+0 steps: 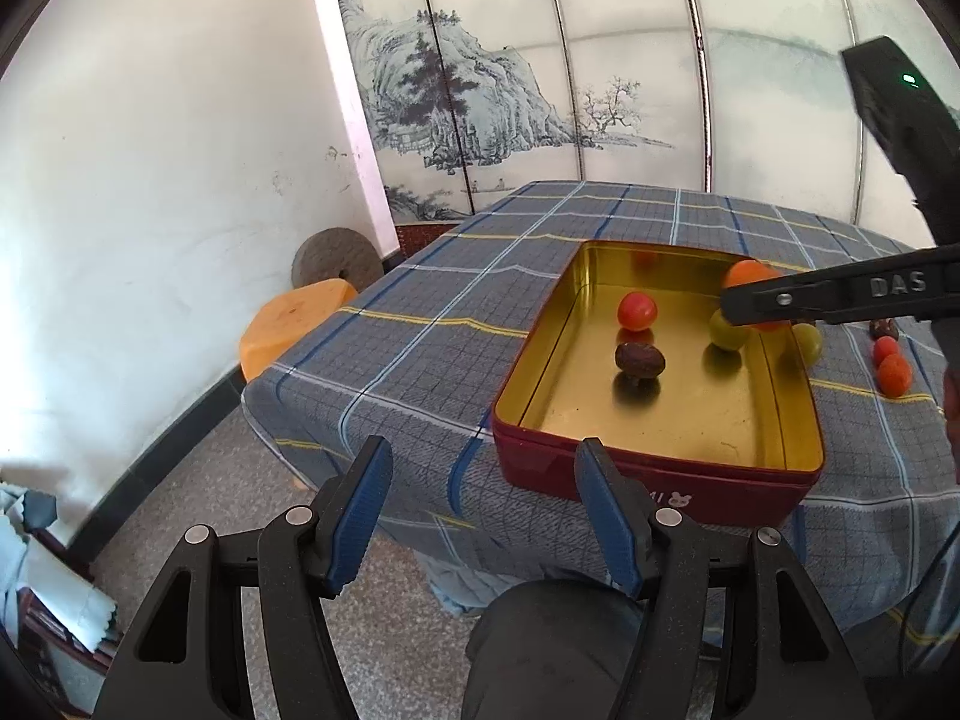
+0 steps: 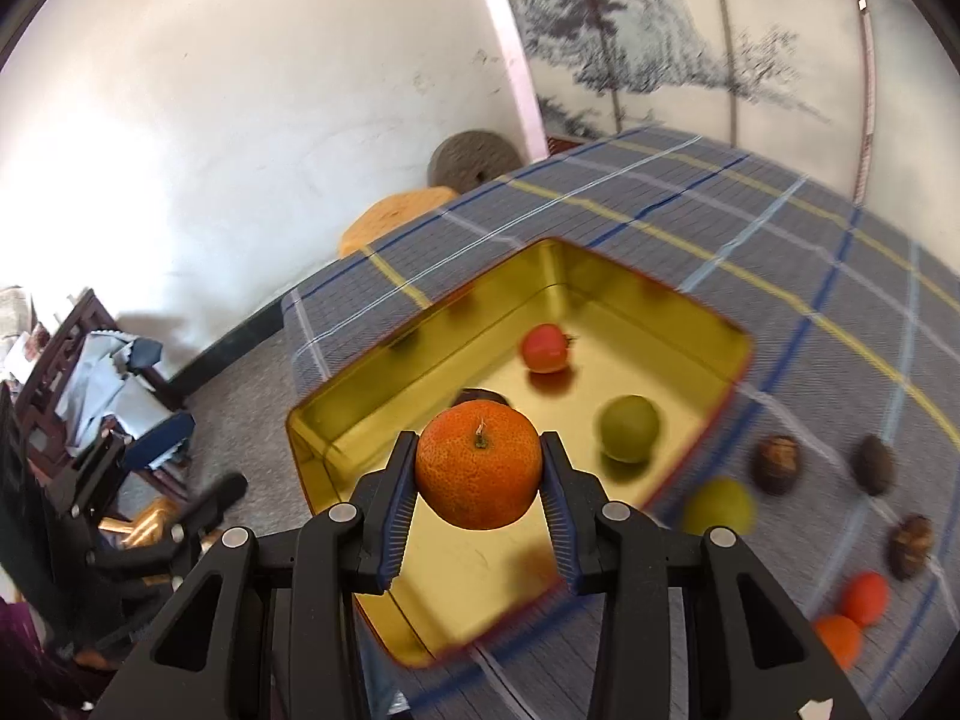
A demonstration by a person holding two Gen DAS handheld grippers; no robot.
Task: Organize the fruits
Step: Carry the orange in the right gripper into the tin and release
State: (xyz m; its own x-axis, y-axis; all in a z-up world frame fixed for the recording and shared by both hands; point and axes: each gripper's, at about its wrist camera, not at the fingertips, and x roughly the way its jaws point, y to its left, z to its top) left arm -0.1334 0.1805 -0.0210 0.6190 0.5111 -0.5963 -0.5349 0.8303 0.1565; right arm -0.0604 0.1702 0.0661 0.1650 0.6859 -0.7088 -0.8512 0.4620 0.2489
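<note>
Right gripper (image 2: 480,468) clamped across the middle of a small round orange mandarin with pebbled peel (image 2: 478,463), held in the air above the open gold-lined metal tin with red outer walls (image 2: 336,420), over its near end; stem scar faces up toward the camera, and being near-spherical it has no real long axis. Judged light, skin firm but bruisable and a bit slick, so the pads on opposite sides at the widest part look right, gentle squeeze only. Left gripper (image 1: 480,516) empty, jaws apart, off the plaid-cloth table's (image 1: 420,300) near edge beside the tin's near left corner.
</note>
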